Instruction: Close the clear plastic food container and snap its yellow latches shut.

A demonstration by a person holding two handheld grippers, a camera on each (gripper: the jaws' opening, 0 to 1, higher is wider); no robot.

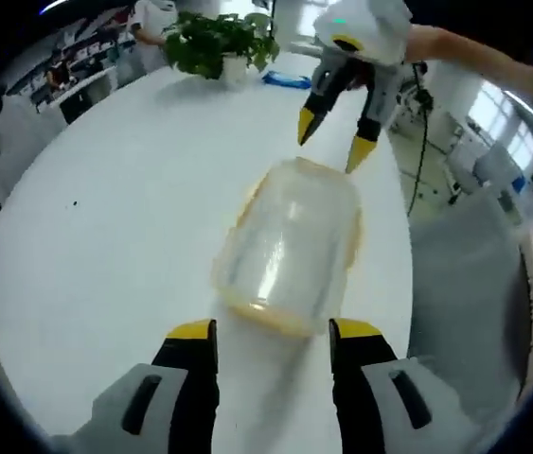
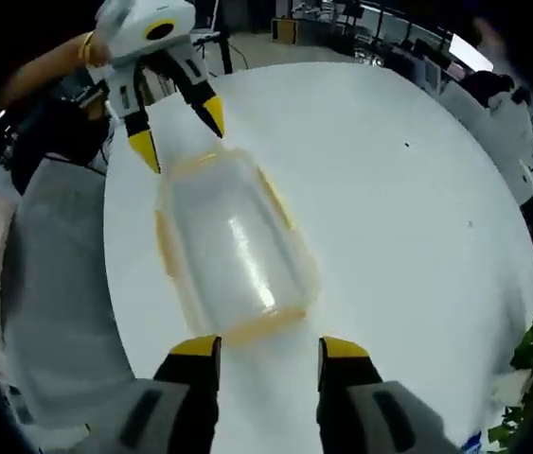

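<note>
Two claws, one at each short end of the clear container [image 1: 290, 251], which sits on the white desk [image 1: 105, 218] with its lid apparently already down on it. Whether the yellow latches [image 2: 257, 326] are snapped, you can't tell from here: yellow trim shows along the rim, too blurred to read as locked or loose. Treat the closing as probably done and the latching as what's left.

Left claw [image 1: 273, 331]: jaws spread, yellow tips just short of the near end of the container, gripping nothing. No clear contact visible.

Right claw [image 2: 268, 347]: also spread, tips right at the opposite end's yellow edge, nothing pinched. Touching or just shy, can't say. In the left gripper view you can see it [image 1: 334, 140] hanging open over the far end of the box.

Background only: a potted plant [image 1: 219, 43] at the far side of the desk, well apart from the work.
</note>
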